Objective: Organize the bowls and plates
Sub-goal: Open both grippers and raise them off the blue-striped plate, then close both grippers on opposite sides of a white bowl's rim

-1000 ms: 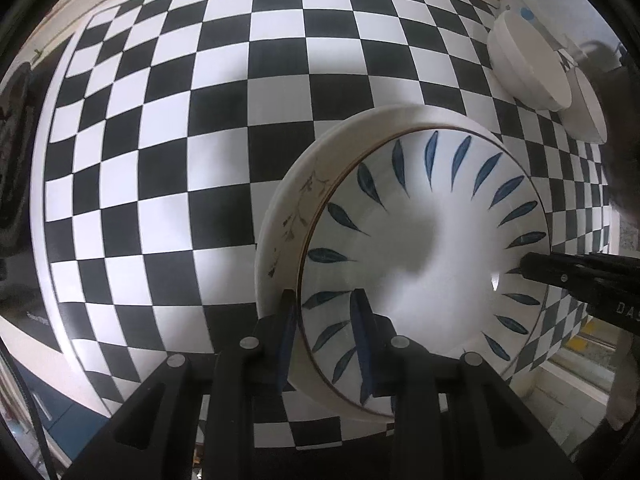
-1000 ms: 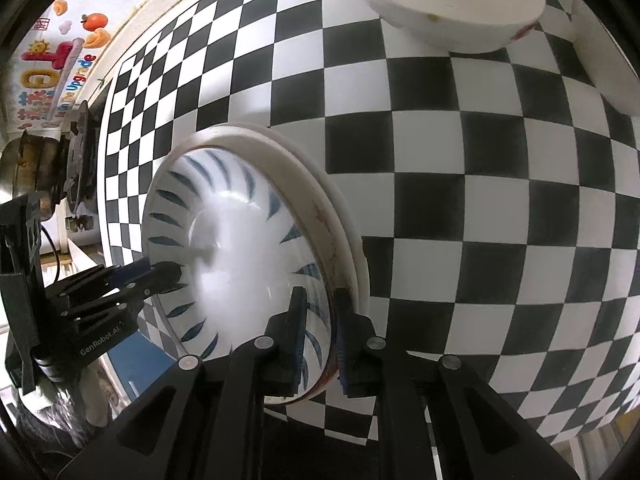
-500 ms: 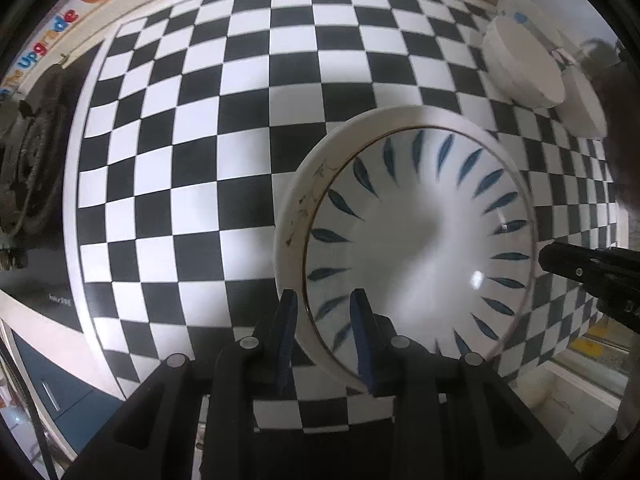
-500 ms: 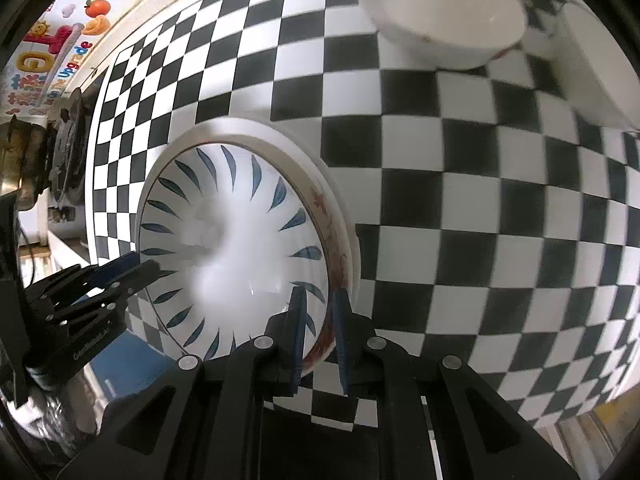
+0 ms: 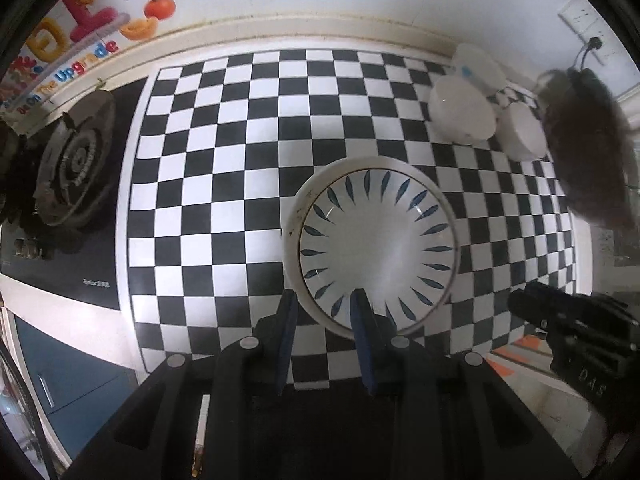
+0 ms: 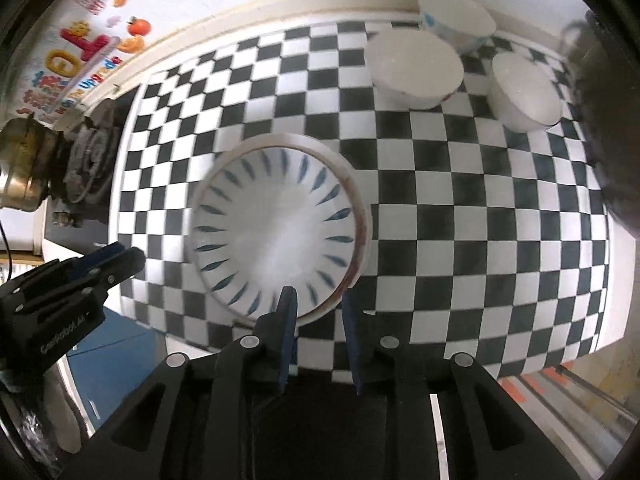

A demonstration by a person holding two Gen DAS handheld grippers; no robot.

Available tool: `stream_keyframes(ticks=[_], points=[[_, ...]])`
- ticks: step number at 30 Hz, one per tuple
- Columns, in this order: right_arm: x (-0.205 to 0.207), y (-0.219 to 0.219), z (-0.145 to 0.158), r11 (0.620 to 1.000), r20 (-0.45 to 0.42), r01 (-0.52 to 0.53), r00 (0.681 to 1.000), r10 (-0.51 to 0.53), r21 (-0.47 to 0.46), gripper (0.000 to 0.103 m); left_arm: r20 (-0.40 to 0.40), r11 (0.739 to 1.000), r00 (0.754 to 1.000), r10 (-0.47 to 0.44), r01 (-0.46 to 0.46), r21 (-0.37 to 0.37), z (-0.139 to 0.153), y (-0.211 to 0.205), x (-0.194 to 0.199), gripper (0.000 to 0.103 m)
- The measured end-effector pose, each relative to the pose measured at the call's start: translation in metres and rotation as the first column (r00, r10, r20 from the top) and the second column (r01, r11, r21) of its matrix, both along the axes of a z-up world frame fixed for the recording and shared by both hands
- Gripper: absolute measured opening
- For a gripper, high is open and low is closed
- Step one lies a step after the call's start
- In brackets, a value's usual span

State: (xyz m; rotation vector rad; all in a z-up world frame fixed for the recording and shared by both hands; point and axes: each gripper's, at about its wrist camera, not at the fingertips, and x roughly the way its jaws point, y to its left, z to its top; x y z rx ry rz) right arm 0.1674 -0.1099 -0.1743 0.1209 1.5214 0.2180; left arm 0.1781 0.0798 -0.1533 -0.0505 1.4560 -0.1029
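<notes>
Left claw: my left claw point(image 5: 325, 312) stands open, its blue pads either side of the near rim of the leaf plate, with a gap showing.
Right claw: my right claw point(image 6: 317, 308) is open too, its fingers straddling that plate's near right rim.
Leaf plate: the leaf plate point(image 5: 378, 248) lies stacked on a larger white plate point(image 5: 294, 216), on the checkered cloth point(image 5: 224, 184).
Bowls: three white bowls point(image 6: 414, 66) sit close together at the far right, well apart from the plates.
Stove: a burner point(image 5: 74, 168) sits left of the cloth.
</notes>
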Motion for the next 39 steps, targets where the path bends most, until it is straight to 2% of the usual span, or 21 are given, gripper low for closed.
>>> stream_keyframes(ticks=[10,17,19,20,23,24,25,31,35,39], points=[[-0.036,0.001,0.073,0.999,0.105,0.027,0.994,-0.029,0.017,0.026,0.028,0.998,0.999,-0.047,0.048,-0.048,0.046,-0.002,-0.029,0.025],[-0.051,0.004,0.09,0.999,0.132,0.034,0.991,-0.037,0.028,0.026,0.08,0.995,0.993,-0.084,0.088,-0.05,0.062,-0.001,-0.039,0.025],[-0.052,0.004,0.09,0.998,0.138,0.049,0.989,-0.053,0.038,0.043,0.091,0.994,0.992,-0.087,0.093,-0.062,0.061,-0.001,-0.037,0.025],[-0.052,0.002,0.09,0.997,0.148,0.056,0.987,-0.063,0.049,0.058,0.095,0.993,0.992,-0.088,0.095,-0.072,0.061,-0.002,-0.034,0.025],[-0.049,-0.01,0.092,0.992,0.221,0.08,0.97,-0.101,0.1,0.066,0.137,0.991,0.986,-0.09,0.102,-0.083,0.06,-0.007,-0.02,0.027],[-0.047,-0.014,0.091,0.991,0.236,0.085,0.966,-0.107,0.102,0.072,0.157,0.992,0.984,-0.083,0.097,-0.085,0.059,-0.011,-0.011,0.027],[-0.042,-0.023,0.089,0.989,0.254,0.1,0.959,-0.125,0.109,0.074,0.172,0.993,0.983,-0.069,0.084,-0.079,0.058,-0.013,-0.004,0.027],[0.013,-0.088,0.051,0.97,0.223,0.206,0.947,-0.231,0.129,0.074,0.222,0.996,0.975,-0.016,0.036,-0.085,0.044,-0.041,0.052,0.027],[0.075,-0.131,0.015,0.963,0.18,0.234,0.95,-0.256,0.135,0.074,0.175,0.997,0.984,0.021,-0.009,-0.071,0.016,-0.067,0.104,0.027],[0.138,-0.154,-0.021,0.971,0.12,0.207,0.968,-0.222,0.122,0.072,0.089,0.995,0.994,0.062,-0.055,-0.079,-0.019,-0.089,0.149,0.027]])
